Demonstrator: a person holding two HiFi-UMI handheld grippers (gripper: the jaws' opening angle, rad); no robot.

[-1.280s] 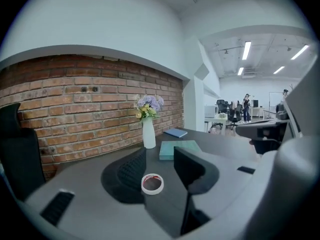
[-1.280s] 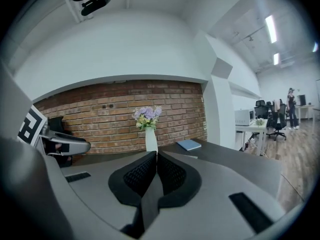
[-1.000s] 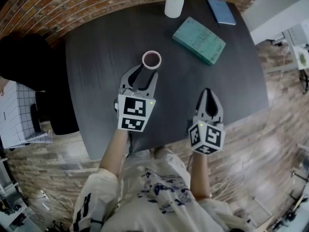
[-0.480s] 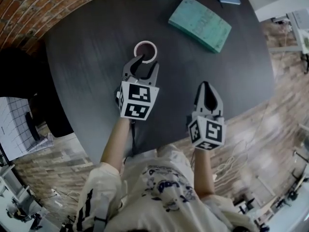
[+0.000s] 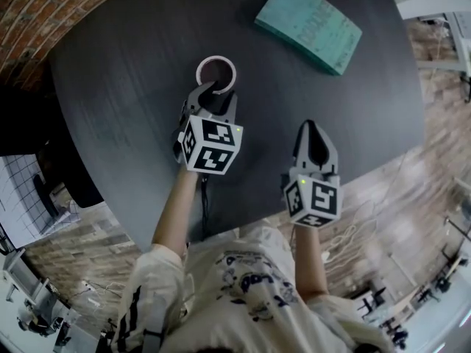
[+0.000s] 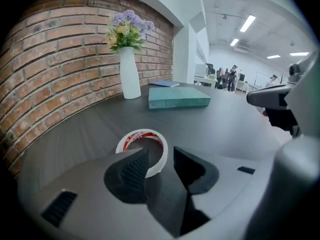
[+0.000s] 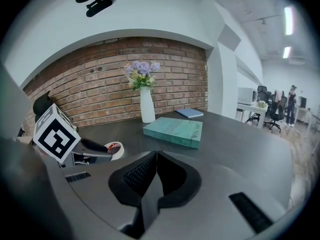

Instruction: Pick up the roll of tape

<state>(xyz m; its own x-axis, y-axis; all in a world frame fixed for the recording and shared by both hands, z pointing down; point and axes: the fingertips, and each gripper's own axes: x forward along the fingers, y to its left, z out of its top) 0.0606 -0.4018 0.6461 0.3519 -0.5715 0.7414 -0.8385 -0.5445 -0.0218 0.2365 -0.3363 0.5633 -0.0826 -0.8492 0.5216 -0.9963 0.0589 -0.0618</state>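
Left gripper [image 5: 219,92] over the dark worktop [image 5: 110,101], jaws a little apart, tips touching the near rim of the white roll of tape [image 5: 217,59] just ahead. Right gripper [image 5: 312,125] well off to its right, jaws together, holding nothing. Teal book [image 5: 309,24] flat, far ahead of the right gripper.

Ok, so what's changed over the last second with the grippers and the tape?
The left gripper moved forward onto the roll of tape and narrowed its jaws. They now straddle the roll's near wall, still apart. The right gripper stayed shut and held back. The roll and the teal book lie where they were.
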